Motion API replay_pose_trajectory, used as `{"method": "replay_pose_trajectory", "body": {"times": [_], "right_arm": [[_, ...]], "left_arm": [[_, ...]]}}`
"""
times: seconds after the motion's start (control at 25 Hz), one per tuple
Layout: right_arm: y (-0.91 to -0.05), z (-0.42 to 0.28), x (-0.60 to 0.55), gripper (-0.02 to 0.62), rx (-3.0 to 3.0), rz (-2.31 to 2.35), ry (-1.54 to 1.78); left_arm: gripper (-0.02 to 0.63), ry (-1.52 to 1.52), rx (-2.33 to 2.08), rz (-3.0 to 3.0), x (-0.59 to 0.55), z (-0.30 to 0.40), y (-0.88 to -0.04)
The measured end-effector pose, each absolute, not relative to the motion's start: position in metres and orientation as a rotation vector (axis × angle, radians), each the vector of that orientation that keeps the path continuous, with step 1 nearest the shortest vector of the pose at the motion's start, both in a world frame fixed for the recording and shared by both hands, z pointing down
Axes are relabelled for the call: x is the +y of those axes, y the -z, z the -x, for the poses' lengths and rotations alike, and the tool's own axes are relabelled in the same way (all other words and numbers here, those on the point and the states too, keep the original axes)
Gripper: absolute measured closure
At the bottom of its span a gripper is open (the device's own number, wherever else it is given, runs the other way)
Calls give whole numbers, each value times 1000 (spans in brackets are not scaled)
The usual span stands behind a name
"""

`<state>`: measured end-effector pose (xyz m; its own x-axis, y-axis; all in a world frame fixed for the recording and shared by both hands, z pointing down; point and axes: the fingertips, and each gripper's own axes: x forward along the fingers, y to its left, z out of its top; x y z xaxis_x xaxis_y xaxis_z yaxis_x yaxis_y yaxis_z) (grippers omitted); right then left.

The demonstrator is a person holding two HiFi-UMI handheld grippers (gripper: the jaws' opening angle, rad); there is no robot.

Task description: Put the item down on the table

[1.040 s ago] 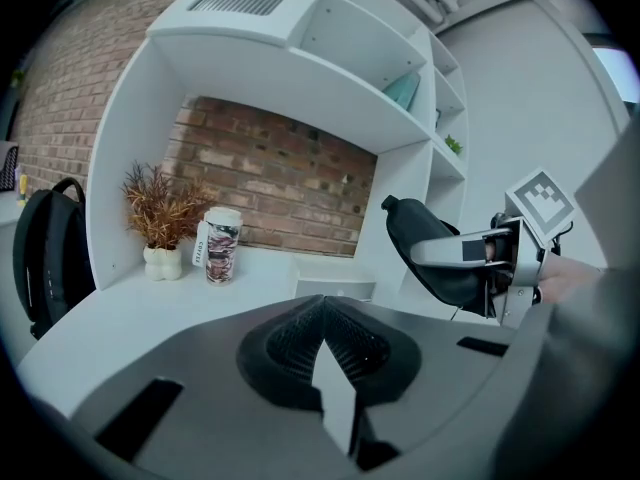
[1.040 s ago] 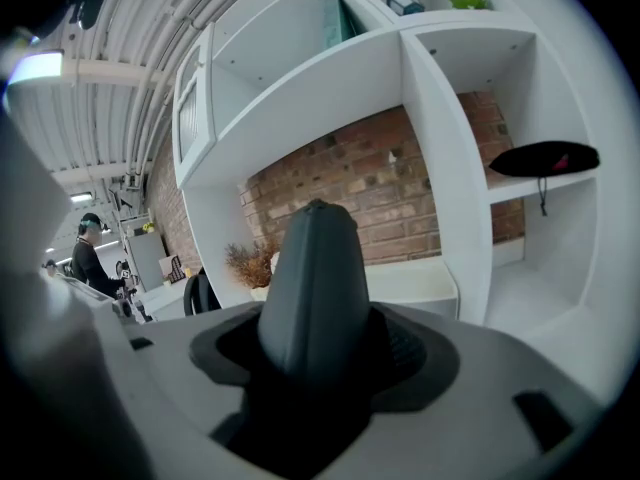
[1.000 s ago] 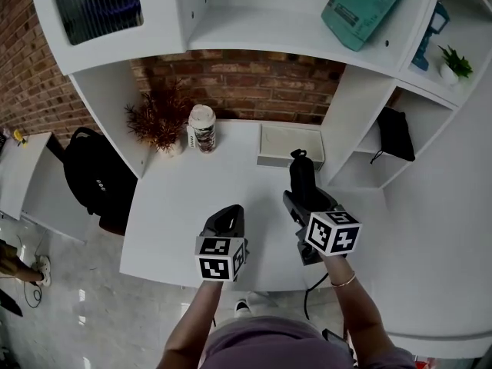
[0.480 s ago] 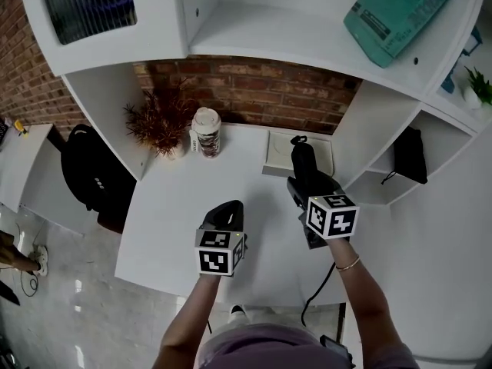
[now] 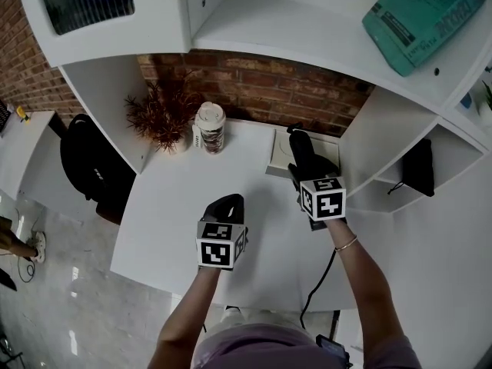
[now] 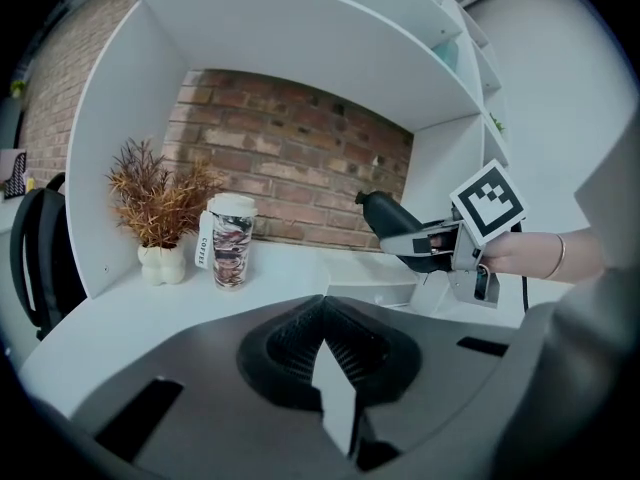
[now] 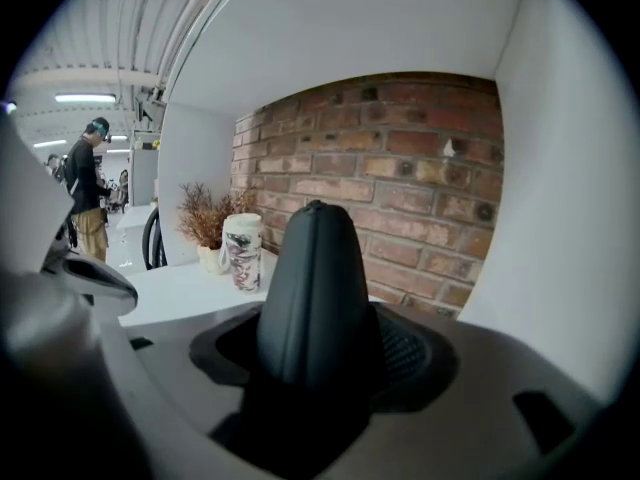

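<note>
The right gripper (image 5: 307, 181) has its jaws clenched on a black case (image 7: 315, 288), held above the surface (image 5: 177, 206); its long axis runs along the jaws, tip pointing forward beyond them. Its rear end is buried between the jaws; the left gripper (image 6: 335, 368) has its jaws pressed together.

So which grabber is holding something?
The right gripper: a black case is clamped between its jaws, sticking out in front. The left gripper has its jaws closed together.
</note>
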<state>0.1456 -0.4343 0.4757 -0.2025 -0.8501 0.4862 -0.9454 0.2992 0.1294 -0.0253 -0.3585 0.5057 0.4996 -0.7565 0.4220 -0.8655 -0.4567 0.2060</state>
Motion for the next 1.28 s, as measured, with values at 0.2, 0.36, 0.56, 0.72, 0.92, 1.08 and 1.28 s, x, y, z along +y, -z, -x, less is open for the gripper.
{"method": "replay_pose_trajectory", "body": {"times": [0.2,0.36,0.56,0.72,0.92,1.08,1.28], "right_arm": [[-488,-147,-454,296,-2028,-1529,-149],[-497,-150,-468,296,-1979,-1476,-79],[-515,-159,-483,296,-1883,-1410,-2],[-528,-166,-495,296,-1819,-1374,8],[-543,-171,-504,296,-1724,-1270,102],[-554,-173,-506,296,-1679,-1184,150],[-560,-177,-510,296,-1670,-1154,136]], "left_arm": [[606,-381,-1340,-2336,-364,20,-511],[606,-377,-1349,-2305,-369,20,-518],[606,-376,-1350,-2294,-375,21,-521],[606,-368,-1341,-2278,-376,21,-524],[606,-367,-1356,-2264,-380,26,-529],[606,-364,-1360,-2255,-383,29,-531],[606,-363,-1362,-2242,-385,33,-533]]}}
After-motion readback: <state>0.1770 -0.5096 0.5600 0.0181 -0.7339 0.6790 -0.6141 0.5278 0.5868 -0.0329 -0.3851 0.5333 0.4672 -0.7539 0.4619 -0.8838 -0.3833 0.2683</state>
